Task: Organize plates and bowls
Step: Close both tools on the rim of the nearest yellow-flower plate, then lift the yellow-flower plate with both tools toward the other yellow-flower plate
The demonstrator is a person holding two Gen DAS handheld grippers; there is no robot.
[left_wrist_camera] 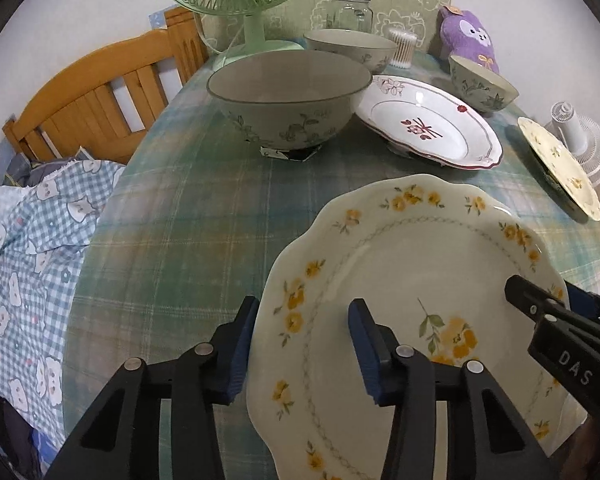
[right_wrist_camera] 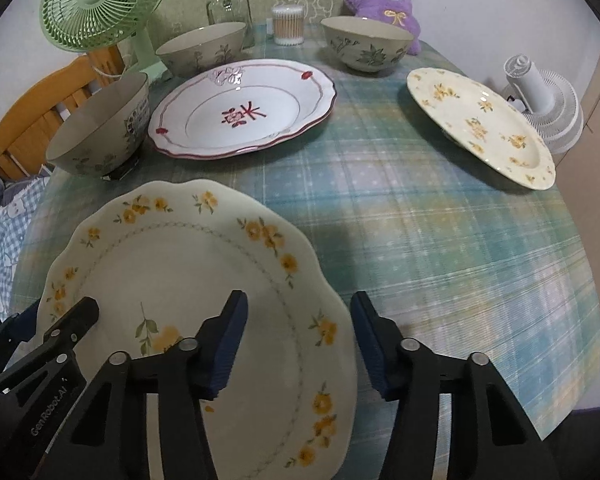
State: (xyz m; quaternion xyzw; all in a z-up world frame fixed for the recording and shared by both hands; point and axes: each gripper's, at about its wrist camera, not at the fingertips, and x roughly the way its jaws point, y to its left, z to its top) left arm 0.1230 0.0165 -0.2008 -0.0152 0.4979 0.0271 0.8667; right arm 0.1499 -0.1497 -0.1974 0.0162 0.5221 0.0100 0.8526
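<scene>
Yellow-flowered plate [left_wrist_camera: 400,280] cut off bottom of frame; rim straddled by left tongs [left_wrist_camera: 304,344] and right tongs [right_wrist_camera: 300,344], both unclenched.

"DAS" – right tool [left_wrist_camera: 572,364]; "GenRobot.AI" – left tool [right_wrist_camera: 48,416].

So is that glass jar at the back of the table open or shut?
Shut. The glass jar behind the bowls wears a dark lid on its mouth in both views. It stands upright and looks empty.
</scene>
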